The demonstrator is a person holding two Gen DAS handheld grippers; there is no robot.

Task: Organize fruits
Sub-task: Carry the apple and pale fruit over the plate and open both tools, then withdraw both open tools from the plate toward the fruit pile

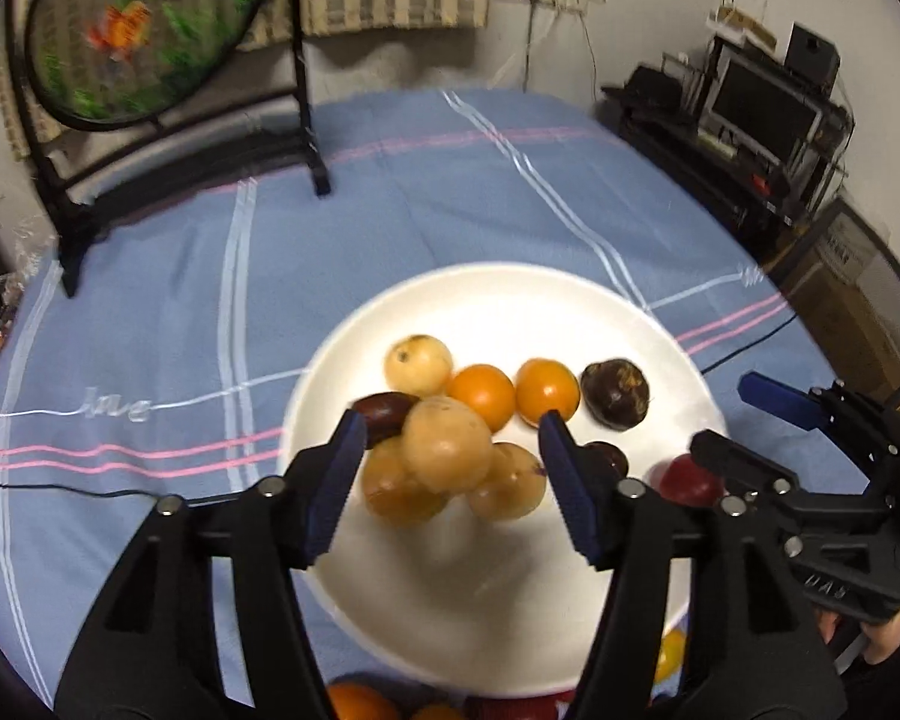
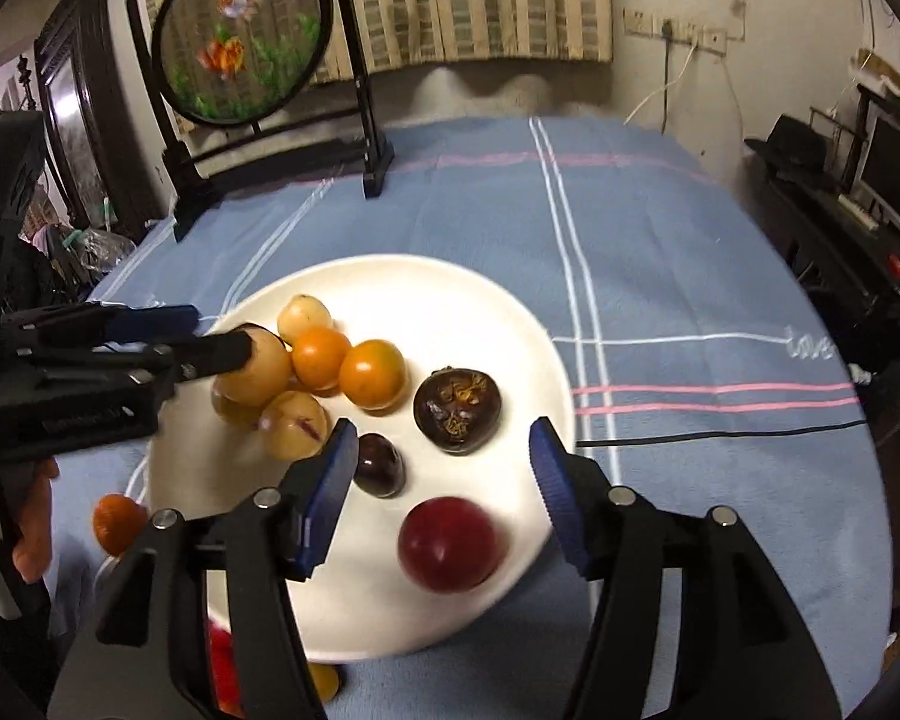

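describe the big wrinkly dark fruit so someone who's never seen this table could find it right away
Start at the white plate on the blue striped tablecloth. On the plate's right side, just right of the two orange fruits, sits the large dark fruit. It is the only one with a rough, crusty brown-black face; the nearby small dark fruit is smooth and glossy.

both tools (image 1: 453,468) (image 2: 441,468) angled down, pads apart
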